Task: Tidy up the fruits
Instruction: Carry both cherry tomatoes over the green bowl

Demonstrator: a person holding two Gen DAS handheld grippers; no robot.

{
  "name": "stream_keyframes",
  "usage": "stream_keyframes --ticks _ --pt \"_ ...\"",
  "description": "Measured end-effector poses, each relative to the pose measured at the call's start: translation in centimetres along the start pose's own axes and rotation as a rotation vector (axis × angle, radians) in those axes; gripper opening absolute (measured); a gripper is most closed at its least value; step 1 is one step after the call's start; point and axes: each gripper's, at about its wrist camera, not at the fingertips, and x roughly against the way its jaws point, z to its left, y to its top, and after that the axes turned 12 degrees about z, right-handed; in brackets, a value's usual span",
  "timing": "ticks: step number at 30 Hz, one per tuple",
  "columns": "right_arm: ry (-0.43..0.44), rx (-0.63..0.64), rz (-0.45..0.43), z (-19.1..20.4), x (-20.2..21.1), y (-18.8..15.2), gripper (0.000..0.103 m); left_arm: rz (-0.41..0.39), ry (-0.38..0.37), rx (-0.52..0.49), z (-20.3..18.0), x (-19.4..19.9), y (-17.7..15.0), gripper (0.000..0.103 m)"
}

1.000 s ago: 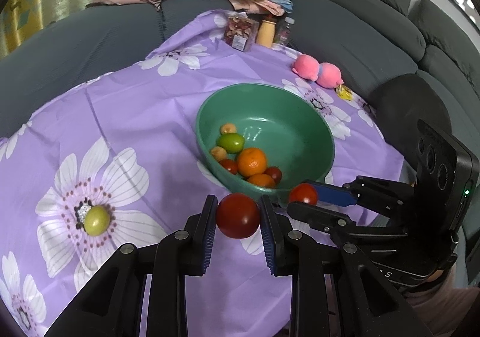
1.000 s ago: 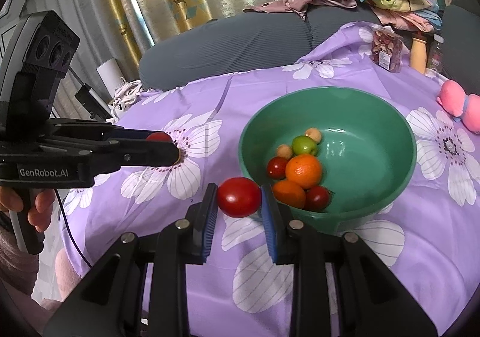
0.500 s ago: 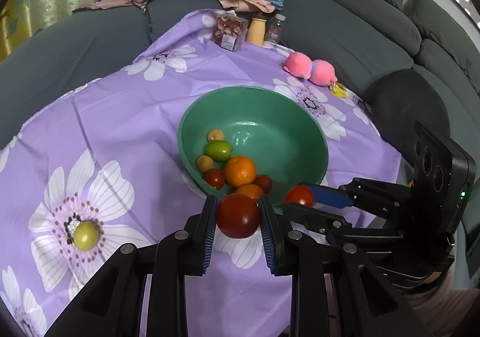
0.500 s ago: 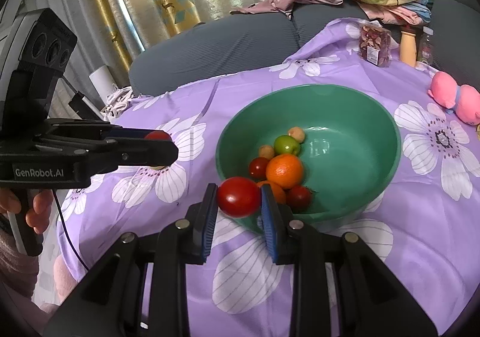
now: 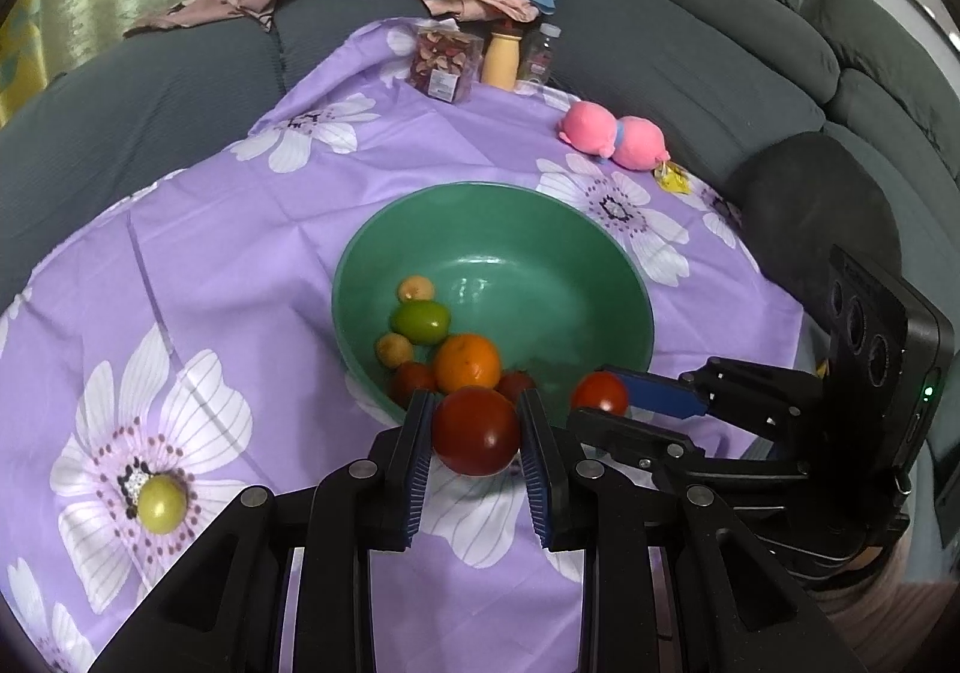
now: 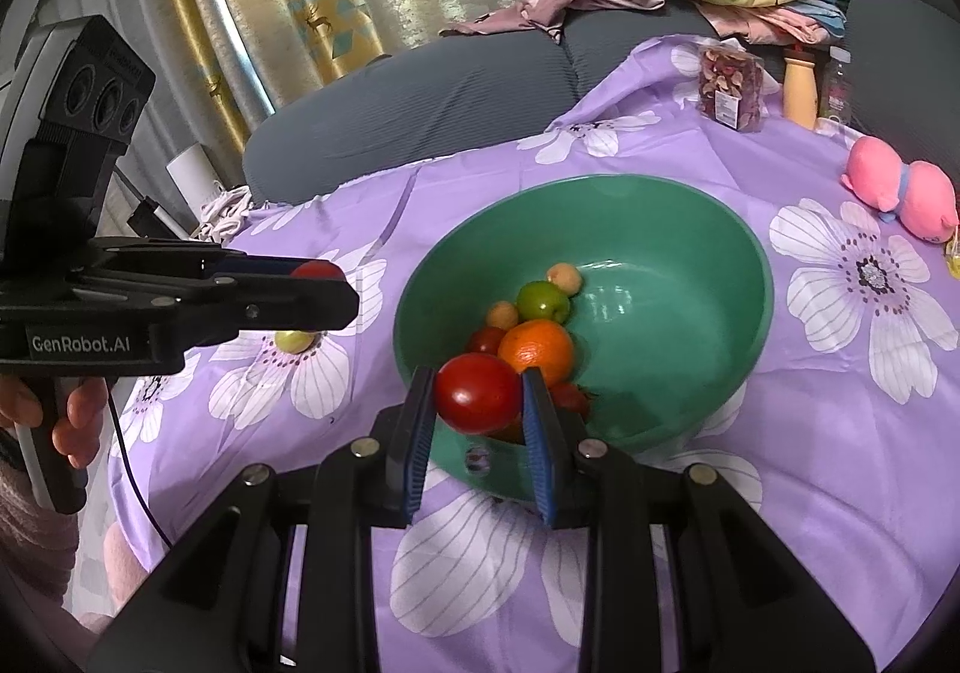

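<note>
My left hand-held gripper (image 5: 476, 433) clamps a dark red tomato (image 5: 476, 431) at the green bowl's (image 5: 612, 277) near rim; my right hand-held gripper (image 6: 478, 396) pinches another tomato (image 6: 478, 392) over that rim. A green fruit (image 5: 161, 504) lies left of the bowl.

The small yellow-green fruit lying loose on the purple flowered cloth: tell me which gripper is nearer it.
Left. The left gripper hangs just above the yellow-green fruit; the right gripper sits off by the green bowl's near rim.
</note>
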Motion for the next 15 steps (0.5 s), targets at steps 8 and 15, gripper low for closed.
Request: stream_keyframes --ticks 8,15 --pt "0.0 -0.017 -0.005 -1.0 -0.1 0.3 0.029 0.021 -0.012 0.003 0.0 -1.1 0.9 0.028" --pt "0.001 -0.028 -0.007 -1.5 -0.3 0.5 0.029 0.041 -0.011 0.002 0.0 -2.2 1.7 0.028"
